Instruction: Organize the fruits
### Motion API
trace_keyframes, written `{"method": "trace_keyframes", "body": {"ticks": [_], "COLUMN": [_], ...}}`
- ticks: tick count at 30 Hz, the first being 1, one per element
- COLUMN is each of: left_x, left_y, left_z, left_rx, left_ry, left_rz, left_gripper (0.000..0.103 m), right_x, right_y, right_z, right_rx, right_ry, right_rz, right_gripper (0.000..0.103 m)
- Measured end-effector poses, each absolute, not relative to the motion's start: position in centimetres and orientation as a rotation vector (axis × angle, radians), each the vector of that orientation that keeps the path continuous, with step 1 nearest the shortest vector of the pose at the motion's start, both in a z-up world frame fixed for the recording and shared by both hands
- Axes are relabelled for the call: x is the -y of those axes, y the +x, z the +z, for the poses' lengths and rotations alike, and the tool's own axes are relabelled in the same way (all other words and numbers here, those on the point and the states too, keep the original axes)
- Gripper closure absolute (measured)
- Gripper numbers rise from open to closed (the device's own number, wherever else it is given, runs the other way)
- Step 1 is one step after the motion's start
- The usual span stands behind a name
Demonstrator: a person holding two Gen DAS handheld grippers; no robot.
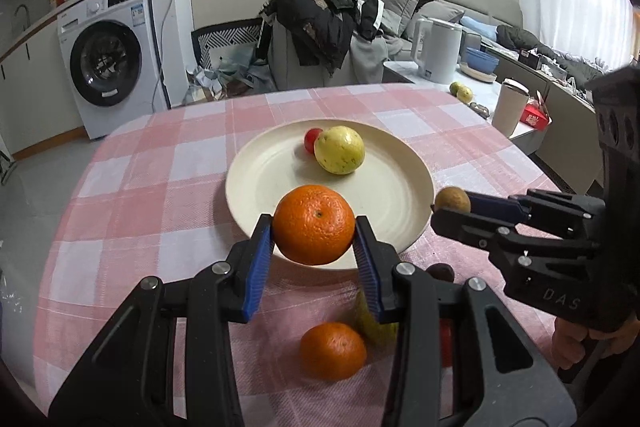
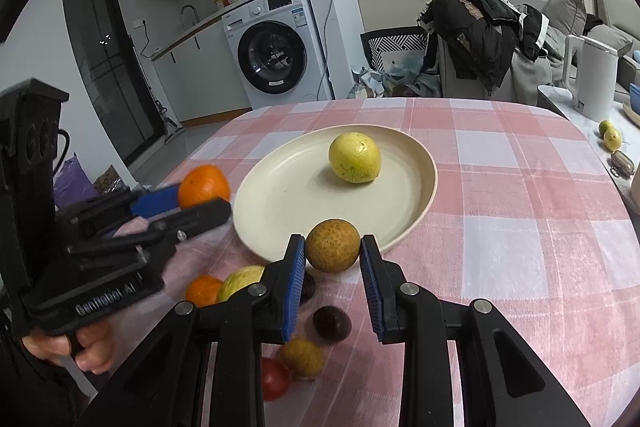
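Orange mandarin (image 1: 314, 224) clamped in left claw (image 1: 314, 227), brown fruit (image 2: 333, 245) clamped in right claw (image 2: 333, 247), both near cream plate (image 1: 248, 203).

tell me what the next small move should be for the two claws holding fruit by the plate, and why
Probably carry both a little further over the plate and lower them. The left claw grips an orange at the near rim, the right claw a small brown fruit at the rim too. A yellow fruit already lies inside, so set them beside it.

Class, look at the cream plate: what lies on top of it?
On the plate lie a yellow-green fruit and, behind it, a small red fruit; the right wrist view hides the red one.
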State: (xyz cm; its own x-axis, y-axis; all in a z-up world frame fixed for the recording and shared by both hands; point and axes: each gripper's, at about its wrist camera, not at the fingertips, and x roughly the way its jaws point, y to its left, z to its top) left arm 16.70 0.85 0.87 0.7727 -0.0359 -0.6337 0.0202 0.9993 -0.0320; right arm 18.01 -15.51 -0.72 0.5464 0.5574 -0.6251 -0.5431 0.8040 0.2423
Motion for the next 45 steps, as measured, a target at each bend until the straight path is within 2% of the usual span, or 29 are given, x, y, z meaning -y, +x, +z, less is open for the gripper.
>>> {"method": "trace_keyframes", "body": {"ticks": [12,21,23,27,29,30,31,32,33,34,35,37,39,40,41,45], "left_x": [-1.0,-2.4,-2.4,-2.3,-2.3,-2.4,-2.4,-2.5,-2.6,-2.7,-2.8,-3.1,-3.3,-3.4,-3.4,-3.3], "left_y": [19.8,20.3,20.3,19.6,19.0,18.7,18.3,17.7,17.2,16.6,15.9,14.8,13.6,13.0,12.4,10.1], "left_z": [-2.5,-3.2,-3.1,-2.6,-2.2,-1.9,-1.7,-1.5,-1.3,-1.2,-1.0,-0.8,-0.5,-0.3,-0.1,0.5], "left_rx": [-0.740,-0.740,-0.738,-0.720,-0.715,-0.712,-0.709,-0.706,-0.704,-0.700,-0.696,-0.704,-0.704,-0.705,-0.702,-0.690], "left_ry": [-0.032,-0.074,-0.073,-0.061,-0.055,-0.052,-0.049,-0.047,-0.048,-0.053,-0.060,-0.072,-0.084,-0.086,-0.088,-0.094], "left_rz": [-0.019,0.004,0.002,0.001,0.005,0.010,0.016,0.027,0.043,0.054,0.057,0.056,0.052,0.050,0.045,0.026], "left_gripper": [0.066,0.066,0.066,0.064,0.056,0.053,0.042,0.029,0.022,0.017,0.017,0.016,0.012,0.004,0.001,0.001], "right_x": [14.6,14.0,14.0,14.1,14.3,14.5,14.7,14.9,15.2,15.5,15.7,16.1,16.6,16.8,16.8,17.0], "right_y": [20.6,21.9,22.0,21.3,20.9,20.6,20.4,20.1,19.7,19.3,18.9,18.2,17.5,17.1,16.8,15.3], "right_z": [-1.7,-2.7,-2.6,-2.3,-2.0,-1.9,-1.8,-1.7,-1.5,-1.3,-1.1,-0.6,-0.3,-0.2,0.0,0.5], "right_rx": [-0.788,-0.817,-0.821,-0.801,-0.794,-0.796,-0.796,-0.791,-0.781,-0.773,-0.769,-0.776,-0.781,-0.785,-0.793,-0.792], "right_ry": [0.041,0.039,0.043,0.034,0.013,0.010,0.011,0.013,0.013,0.010,0.009,0.012,0.033,0.038,0.036,0.006], "right_rz": [0.644,0.625,0.626,0.626,0.611,0.612,0.613,0.615,0.616,0.612,0.607,0.605,0.620,0.632,0.640,0.644], "right_gripper": [0.074,0.074,0.071,0.051,0.047,0.041,0.031,0.026,0.017,0.013,0.013,0.005,0.000,0.000,0.000,0.000]}}
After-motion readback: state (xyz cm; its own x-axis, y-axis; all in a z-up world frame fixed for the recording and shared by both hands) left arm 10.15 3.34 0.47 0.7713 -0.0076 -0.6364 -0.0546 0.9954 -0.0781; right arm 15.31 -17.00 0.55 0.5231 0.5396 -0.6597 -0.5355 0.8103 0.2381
